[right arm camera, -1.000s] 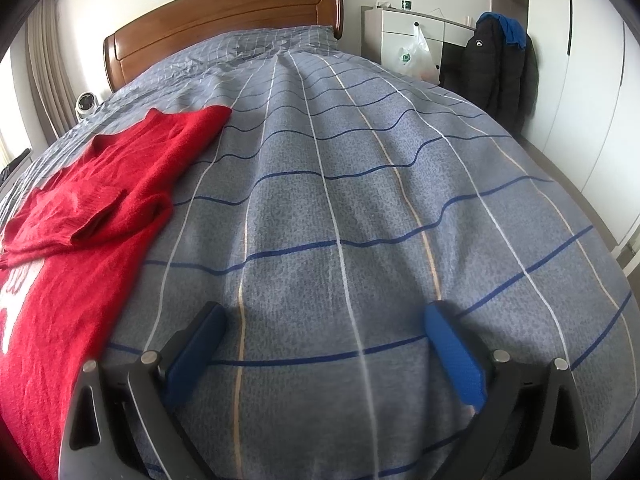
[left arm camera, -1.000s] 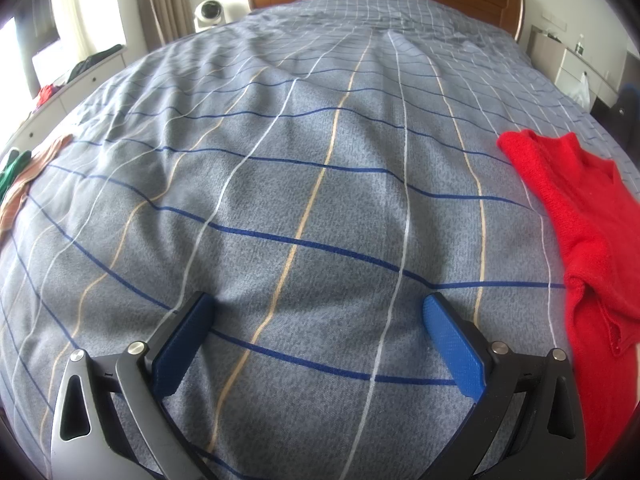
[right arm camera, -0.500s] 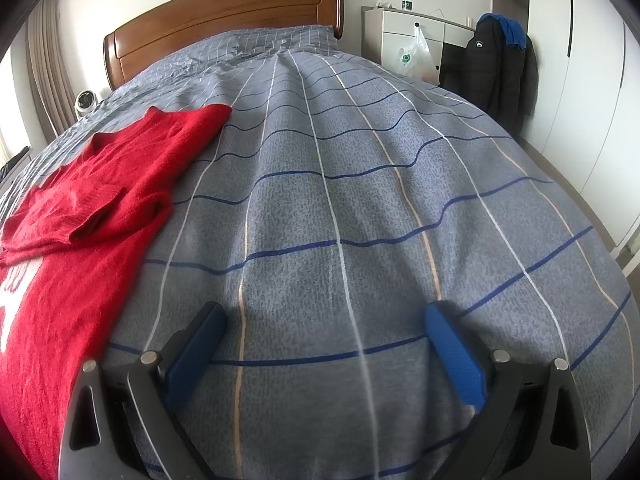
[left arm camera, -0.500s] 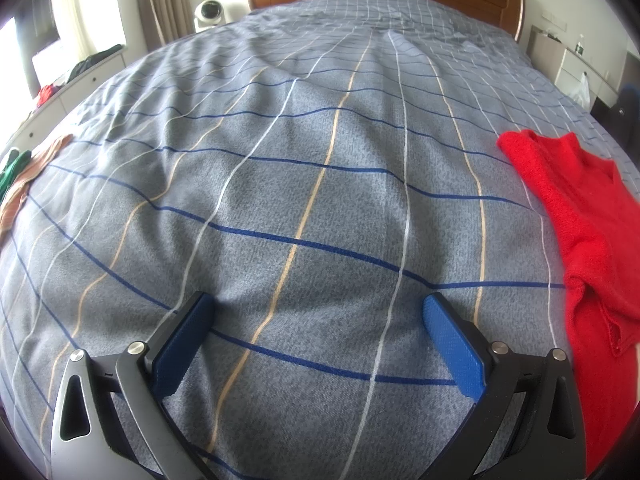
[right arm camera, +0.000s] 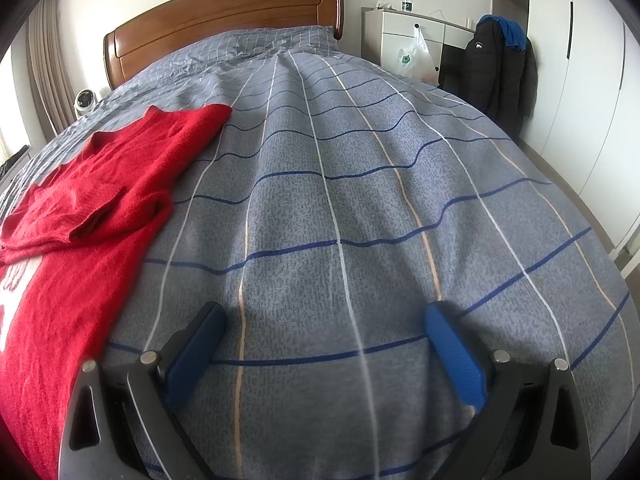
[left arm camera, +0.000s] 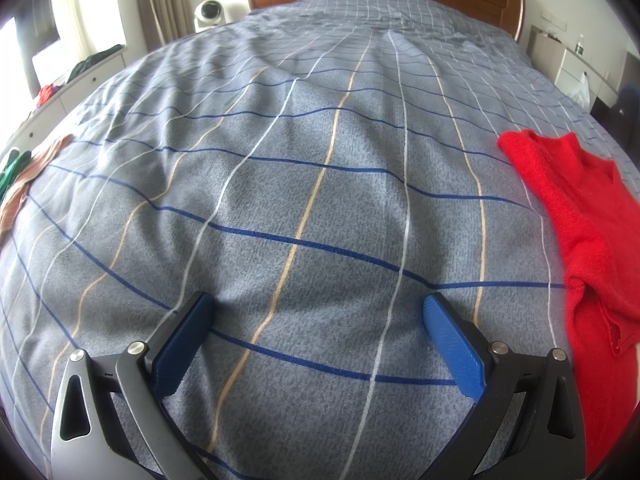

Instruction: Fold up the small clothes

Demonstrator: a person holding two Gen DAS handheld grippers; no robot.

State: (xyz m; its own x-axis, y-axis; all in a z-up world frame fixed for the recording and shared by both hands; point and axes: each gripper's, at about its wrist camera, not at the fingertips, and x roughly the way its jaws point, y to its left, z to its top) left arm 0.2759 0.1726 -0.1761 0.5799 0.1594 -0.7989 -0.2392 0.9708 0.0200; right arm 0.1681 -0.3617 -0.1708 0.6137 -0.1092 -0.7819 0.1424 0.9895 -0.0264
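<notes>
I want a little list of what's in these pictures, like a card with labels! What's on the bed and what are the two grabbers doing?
place: bed with a grey checked cover
garment: red sweater, lying between the two grippers, one sleeve folded across it
left gripper: fingers open, holding nothing, over bare cover
right gripper: fingers open, holding nothing, over bare cover
other clothes: green and orange pieces at the bed's left edge
behind: wooden headboard, black jacket hanging by the wardrobe
folding: not finished

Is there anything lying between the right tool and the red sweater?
No. In the right wrist view, only bare checked bedspread separates the open right tool from the red sweater.
</notes>
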